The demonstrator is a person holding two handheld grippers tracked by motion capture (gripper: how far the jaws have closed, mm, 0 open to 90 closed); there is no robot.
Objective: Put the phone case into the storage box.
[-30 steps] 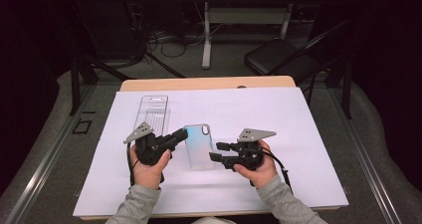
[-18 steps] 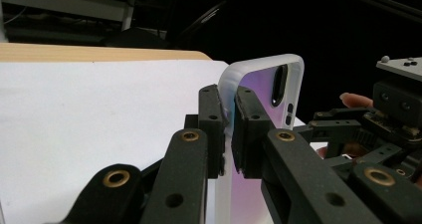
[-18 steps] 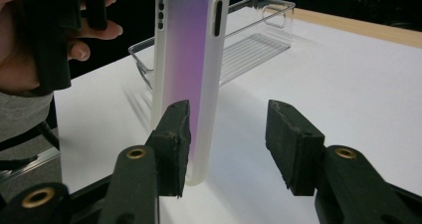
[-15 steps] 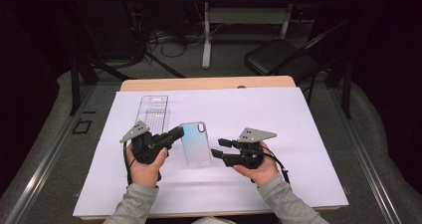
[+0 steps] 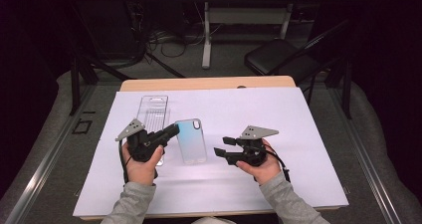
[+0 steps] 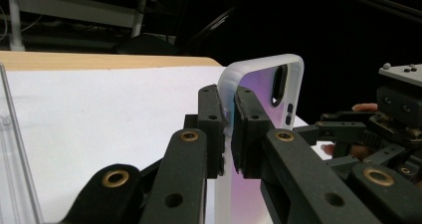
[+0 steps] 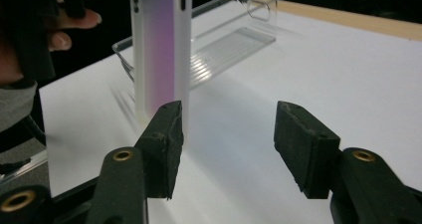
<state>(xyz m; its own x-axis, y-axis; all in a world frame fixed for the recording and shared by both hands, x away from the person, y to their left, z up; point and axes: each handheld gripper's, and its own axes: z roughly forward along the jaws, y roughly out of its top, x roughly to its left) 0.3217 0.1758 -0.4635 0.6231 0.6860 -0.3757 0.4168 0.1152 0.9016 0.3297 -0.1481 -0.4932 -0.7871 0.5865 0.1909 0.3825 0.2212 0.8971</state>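
Note:
A translucent phone case with a blue-to-pink tint is held nearly upright over the white sheet. My left gripper is shut on its left edge. In the left gripper view the pads pinch the rim of the case below the camera cut-out. My right gripper sits just right of the case; its jaws have just been opening and hold nothing. In the right gripper view the case stands beyond the left pad of the open right gripper.
A clear plastic packaging tray lies flat on the sheet behind my left gripper, and its far end is in the right gripper view. The wooden table edge borders the sheet at the back. A black chair stands beyond the table.
My right gripper's jaws have spread and come off the case's right edge. The case has shifted slightly left with my left gripper.

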